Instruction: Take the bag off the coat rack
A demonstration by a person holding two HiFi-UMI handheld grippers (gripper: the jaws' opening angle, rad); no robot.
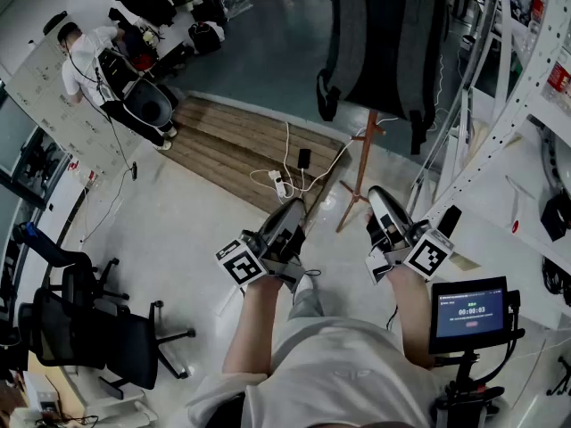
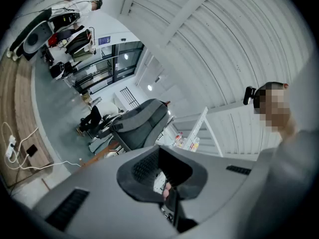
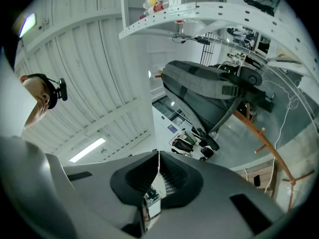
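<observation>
Floor [image 1: 205, 212]: pale and glossy, most of head view, grey-blue farther out; white perforated shelving [image 1: 526, 87] up the right side; wooden platform [image 1: 241, 145] laid diagonally mid-frame; black office chair [image 1: 89, 328] lower left; person in white top [image 1: 85, 52] far upper left, bent over dark gear, well apart from the rest.

Bag [image 1: 388, 34]: grey backpack hanging on coat rack [image 1: 363, 163], top of head view, right of centre; two strap ends dangling below its body; same bag [image 2: 142, 121] in left gripper view and bag [image 3: 204, 81] in right gripper view, both times ahead of the jaws and apart from them; not touched by either gripper.

Coat rack: thin reddish wooden pole, foot on the floor between the two grippers in head view; pole and pegs of coat rack [image 3: 259, 138] at right in right gripper view.

Left gripper [image 1: 290, 210]: held low, well below the bag, nose toward the rack foot; jaws fully together, nothing between them, plain on left gripper [image 2: 160, 169] in its own view.

Right gripper [image 1: 382, 199]: just right of the rack foot, same height as the left; jaws fully together, nothing held, same on right gripper [image 3: 158, 171] in its own view.

Small lit screen [image 1: 470, 310] on a stand lower right, just beside the right forearm; power strip [image 1: 279, 185] with white cables at platform edge; dark phone-like slab [image 1: 304, 158] near it.
</observation>
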